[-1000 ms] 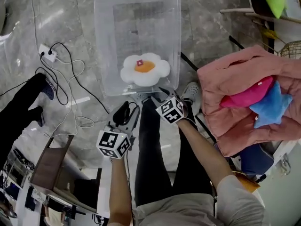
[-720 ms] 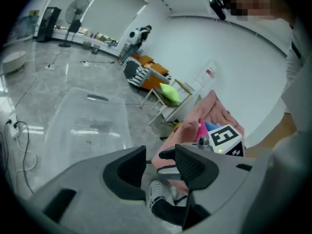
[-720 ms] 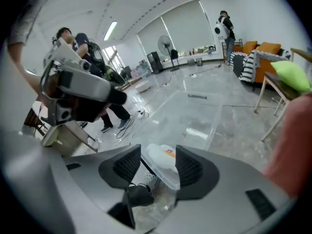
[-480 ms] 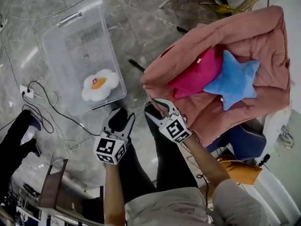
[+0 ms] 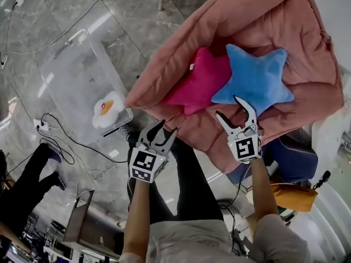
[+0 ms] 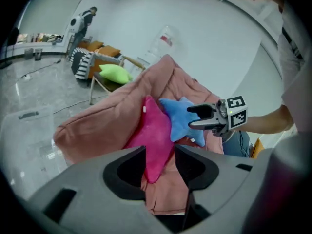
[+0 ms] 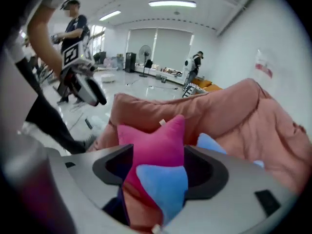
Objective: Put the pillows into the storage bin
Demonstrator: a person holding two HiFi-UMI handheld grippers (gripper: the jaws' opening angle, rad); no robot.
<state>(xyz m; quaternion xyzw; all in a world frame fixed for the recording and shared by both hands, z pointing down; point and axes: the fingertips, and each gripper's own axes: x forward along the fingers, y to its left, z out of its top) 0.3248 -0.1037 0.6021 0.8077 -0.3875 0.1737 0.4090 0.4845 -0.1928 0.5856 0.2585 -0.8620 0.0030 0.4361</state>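
A: Bin status?
B: Clear storage bin (image 5: 82,73) on the floor, far left. One white-and-yellow egg pillow (image 5: 107,109) is inside, at the bin's end nearest the person. Power strip (image 5: 39,127) and cables lie on the floor beside that end.
A: Left gripper?
B: Left gripper (image 5: 166,127) hangs over the floor just off the near-left edge of the pink cushion (image 5: 263,21). Jaws are moderately apart, nothing gripped. Its own view lines the gap up with a tip of the pink star pillow (image 5: 200,84), but there's no contact.
A: Where are the stars?
B: Both in the cushion's middle, side by side and touching. Pink star left, blue star pillow (image 5: 255,78) right.
A: Right gripper?
B: Right gripper (image 5: 227,106) is at the blue star's near edge, pointing down at it. Jaws have just been opening and are now mid-wide. Its view shows one blue arm in the gap. Head view shows the tips spread clear of it, so no grip.
A: Anything further right?
B: A dark blue object (image 5: 290,160) under the cushion's near-right corner. Can't tell what it is.
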